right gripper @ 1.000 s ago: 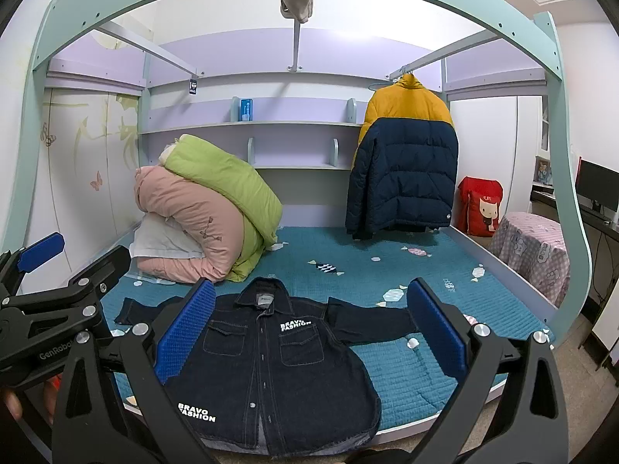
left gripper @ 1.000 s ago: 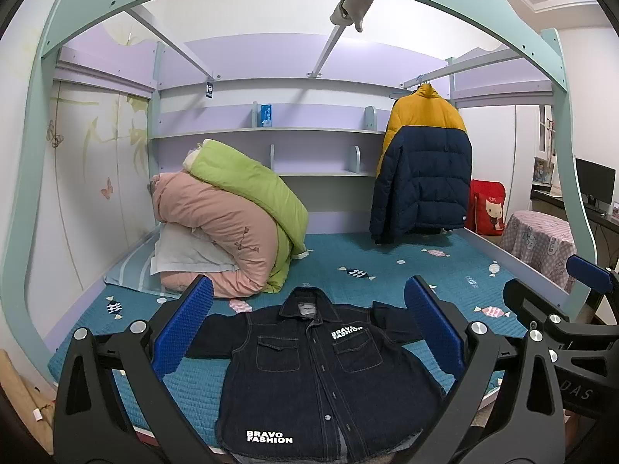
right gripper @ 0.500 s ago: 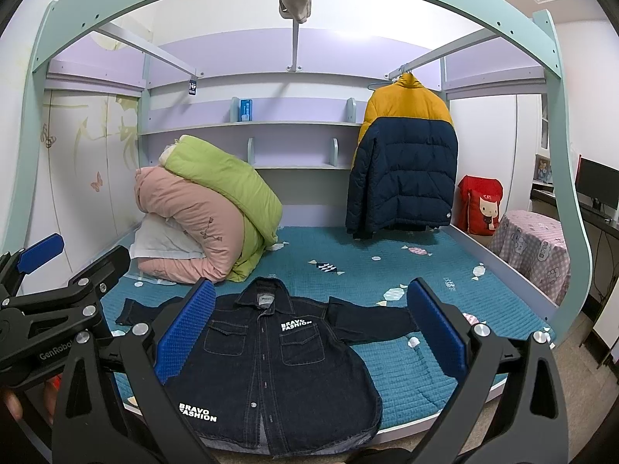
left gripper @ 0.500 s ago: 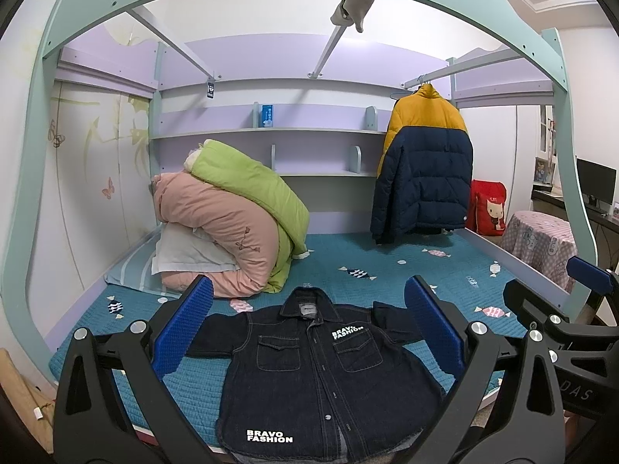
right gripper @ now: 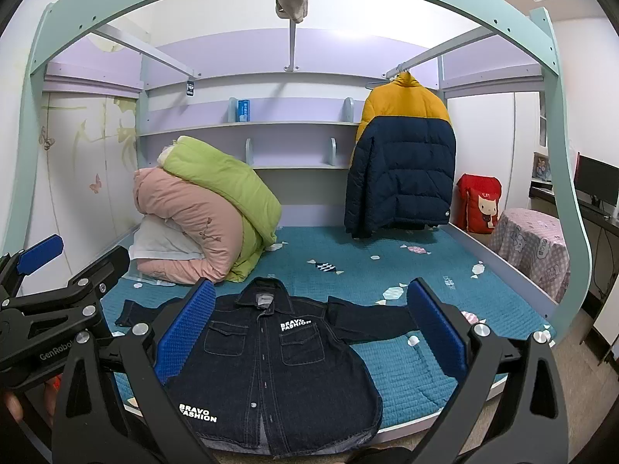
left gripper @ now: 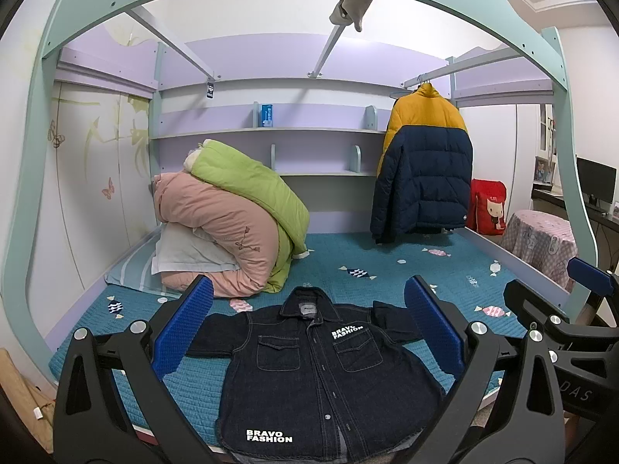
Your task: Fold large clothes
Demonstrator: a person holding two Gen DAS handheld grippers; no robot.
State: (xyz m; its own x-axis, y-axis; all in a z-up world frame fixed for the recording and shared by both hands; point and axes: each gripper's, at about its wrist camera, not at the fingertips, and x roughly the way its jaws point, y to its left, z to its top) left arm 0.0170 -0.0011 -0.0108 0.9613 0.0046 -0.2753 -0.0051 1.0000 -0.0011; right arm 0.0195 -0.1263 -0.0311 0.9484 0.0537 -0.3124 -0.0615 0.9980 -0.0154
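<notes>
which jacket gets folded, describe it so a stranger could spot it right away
Start at the teal quilted bed under the arched frame. At its near edge a dark denim jacket lies flat, front up, sleeves spread. Unlike the yellow-and-navy puffer coat hanging at the back, it bears white BRAVO FASHION lettering.

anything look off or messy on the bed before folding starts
Nothing is damaged or spilled. The denim jacket lies flat and buttoned, but its hem hangs over the edge of the mattress and its sleeves spread unevenly. A pink and green quilt pile slumps in the back corner. Both grippers are open, holding nothing.
</notes>
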